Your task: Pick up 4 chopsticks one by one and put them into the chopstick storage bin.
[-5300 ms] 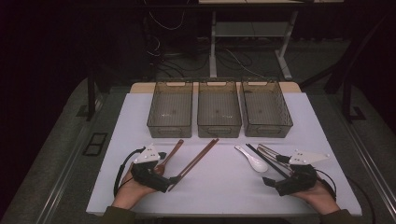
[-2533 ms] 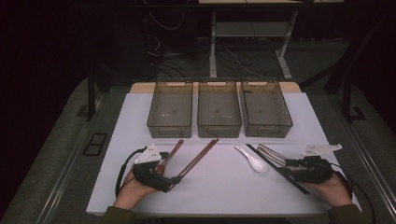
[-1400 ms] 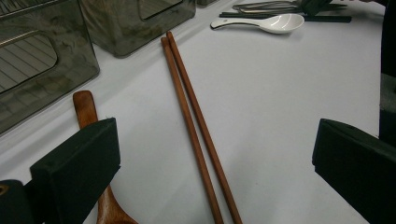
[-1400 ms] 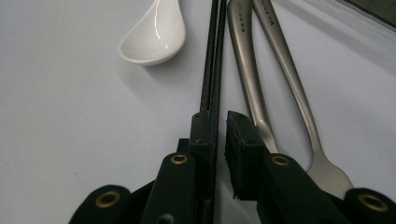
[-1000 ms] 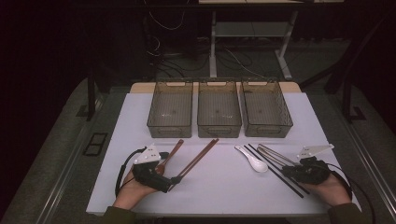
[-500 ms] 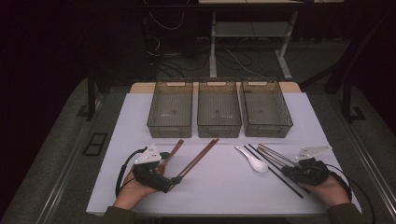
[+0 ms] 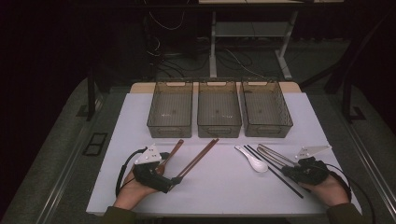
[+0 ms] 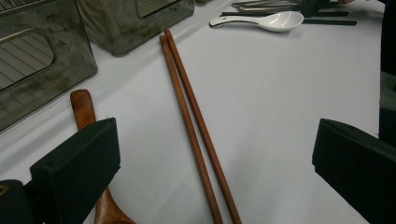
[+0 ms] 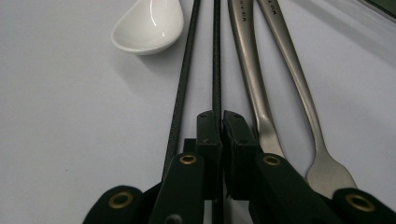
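We are pinching one black chopstick (image 9: 216,60) in our right gripper (image 9: 222,122), just right of the white spoon (image 9: 149,25), holding our left gripper (image 8: 210,163) spread over brown chopsticks (image 8: 196,126), handle lettering on the metal cutlery (image 9: 252,70) proving unreadable.

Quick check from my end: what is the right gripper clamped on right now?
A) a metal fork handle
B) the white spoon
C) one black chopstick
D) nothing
C: in the right gripper view the right gripper has its jaws shut on one black chopstick, with the other black chopstick lying free beside it.
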The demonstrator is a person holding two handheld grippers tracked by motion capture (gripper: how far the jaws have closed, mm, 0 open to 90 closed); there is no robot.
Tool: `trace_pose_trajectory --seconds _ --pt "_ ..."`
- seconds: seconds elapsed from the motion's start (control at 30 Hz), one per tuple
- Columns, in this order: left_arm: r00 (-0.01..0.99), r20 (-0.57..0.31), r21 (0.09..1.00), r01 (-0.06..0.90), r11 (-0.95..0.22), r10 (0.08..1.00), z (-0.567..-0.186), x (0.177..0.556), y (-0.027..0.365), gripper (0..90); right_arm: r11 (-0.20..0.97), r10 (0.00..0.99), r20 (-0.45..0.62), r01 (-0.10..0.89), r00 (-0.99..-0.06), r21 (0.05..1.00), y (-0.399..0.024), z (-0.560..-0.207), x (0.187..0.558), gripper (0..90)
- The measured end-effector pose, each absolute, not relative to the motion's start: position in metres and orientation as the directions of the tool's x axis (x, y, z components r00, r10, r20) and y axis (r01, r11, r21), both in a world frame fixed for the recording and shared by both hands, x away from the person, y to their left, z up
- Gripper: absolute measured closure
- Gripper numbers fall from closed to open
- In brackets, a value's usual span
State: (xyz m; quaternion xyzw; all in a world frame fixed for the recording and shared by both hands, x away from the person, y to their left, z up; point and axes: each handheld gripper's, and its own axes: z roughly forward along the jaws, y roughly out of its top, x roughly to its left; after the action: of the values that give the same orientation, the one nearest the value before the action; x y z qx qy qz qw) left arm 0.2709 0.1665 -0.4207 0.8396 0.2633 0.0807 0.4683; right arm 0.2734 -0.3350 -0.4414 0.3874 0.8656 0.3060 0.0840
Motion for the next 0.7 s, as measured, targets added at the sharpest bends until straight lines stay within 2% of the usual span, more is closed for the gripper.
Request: trace_pose_trajectory --seconds 0.7 --pt "0.848 -0.116 0.827 0.371 -0.422 0.518 -0.4222 0.2713 0.1663 0.1 0.47 0.71 0.127 0.6 -0.693 0.647 -0.3435 -0.4318 0.2703 85.7"
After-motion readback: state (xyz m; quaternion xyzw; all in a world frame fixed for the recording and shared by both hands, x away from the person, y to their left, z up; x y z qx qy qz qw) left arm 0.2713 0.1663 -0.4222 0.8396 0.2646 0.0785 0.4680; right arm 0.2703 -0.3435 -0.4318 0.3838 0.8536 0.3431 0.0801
